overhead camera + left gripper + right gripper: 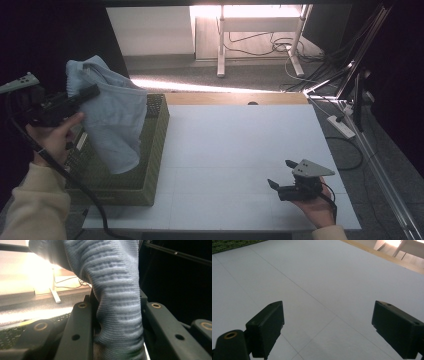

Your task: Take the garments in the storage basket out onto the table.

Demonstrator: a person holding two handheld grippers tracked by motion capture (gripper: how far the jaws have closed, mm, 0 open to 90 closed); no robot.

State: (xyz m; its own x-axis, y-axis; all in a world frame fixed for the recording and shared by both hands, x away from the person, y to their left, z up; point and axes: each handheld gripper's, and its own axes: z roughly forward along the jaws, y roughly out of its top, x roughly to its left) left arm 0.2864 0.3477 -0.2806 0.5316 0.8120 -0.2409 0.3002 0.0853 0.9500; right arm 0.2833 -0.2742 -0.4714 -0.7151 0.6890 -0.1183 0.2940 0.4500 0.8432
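The left gripper (92, 92), at about nine o'clock in the high view, is clenched on a light blue knitted garment (112, 117), and in the left gripper view the ribbed cloth (117, 290) is pinched between the two black jaws. The garment hangs down from that grip above the green woven basket (157, 145), which sits on the left part of the white table (240, 140), its lower edge drooping into the basket's opening. The right gripper (280, 175) rests low at about five o'clock with its jaws spread wide and nothing between them, well apart from the basket and the garment.
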